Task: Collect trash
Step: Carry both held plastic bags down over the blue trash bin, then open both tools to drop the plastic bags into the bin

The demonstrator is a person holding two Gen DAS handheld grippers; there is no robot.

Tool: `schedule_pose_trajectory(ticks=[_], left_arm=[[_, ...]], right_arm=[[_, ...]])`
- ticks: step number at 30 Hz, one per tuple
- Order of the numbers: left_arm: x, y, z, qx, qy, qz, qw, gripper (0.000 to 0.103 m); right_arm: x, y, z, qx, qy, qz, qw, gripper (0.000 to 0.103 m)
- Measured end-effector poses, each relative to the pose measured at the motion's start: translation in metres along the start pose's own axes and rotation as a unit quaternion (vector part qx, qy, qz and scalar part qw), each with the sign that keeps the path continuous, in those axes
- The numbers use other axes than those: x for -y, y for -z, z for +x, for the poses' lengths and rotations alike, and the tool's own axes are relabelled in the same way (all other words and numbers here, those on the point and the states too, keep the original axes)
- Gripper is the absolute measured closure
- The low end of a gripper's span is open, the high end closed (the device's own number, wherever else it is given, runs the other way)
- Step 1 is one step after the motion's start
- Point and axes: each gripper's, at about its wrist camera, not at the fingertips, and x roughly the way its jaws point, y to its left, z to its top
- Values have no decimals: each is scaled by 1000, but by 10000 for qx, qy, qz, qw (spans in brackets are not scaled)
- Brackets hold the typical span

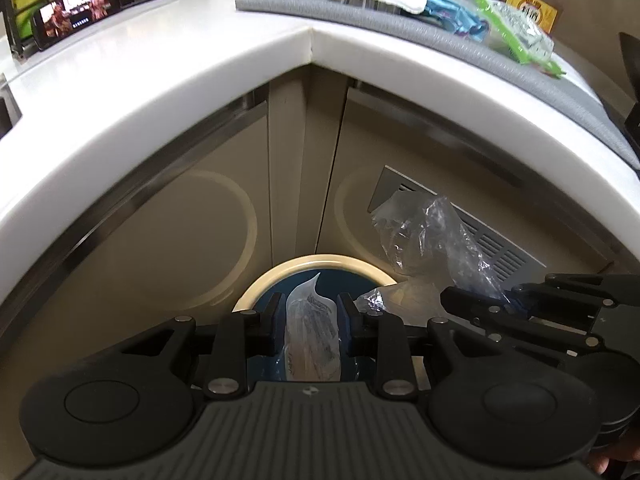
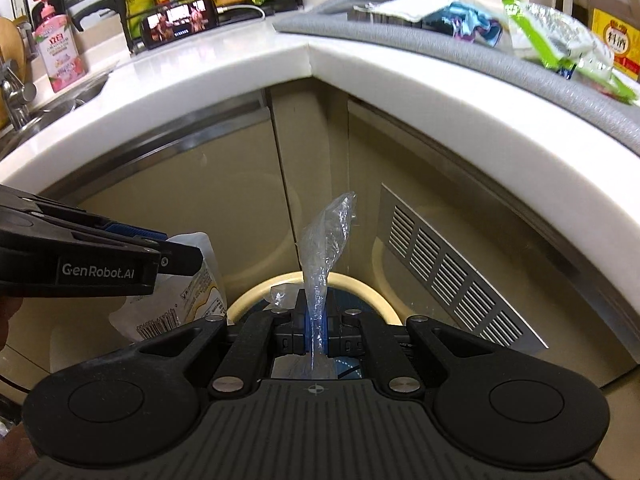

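My left gripper (image 1: 308, 320) is shut on a printed clear food wrapper (image 1: 312, 340) and holds it over the round trash bin (image 1: 256, 284), which has a cream rim and a blue liner. My right gripper (image 2: 316, 328) is shut on a crumpled clear plastic bag (image 2: 324, 248), just above the same bin (image 2: 360, 284). In the left wrist view that bag (image 1: 424, 236) and the right gripper (image 1: 500, 304) sit to the right. In the right wrist view the left gripper (image 2: 176, 256) and its wrapper (image 2: 184, 292) sit to the left.
The bin stands in the corner of beige cabinets under a white countertop (image 1: 312, 48). A grey mat (image 2: 440, 40) holds several more wrappers, among them a green one (image 2: 560, 40) and a blue one (image 2: 472, 20). A vent grille (image 2: 452, 272) is at right. A phone (image 2: 180, 20), soap bottle (image 2: 60, 48) and sink lie at left.
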Motion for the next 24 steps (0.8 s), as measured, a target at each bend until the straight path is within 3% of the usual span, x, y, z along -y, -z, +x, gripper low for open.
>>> schedule_pose_trajectory(ticks=[24], left_arm=[[6,-22,77,-535,-38,59,9985,73]], right_arm=[[16,1,76,-636,19,137,9979,97]])
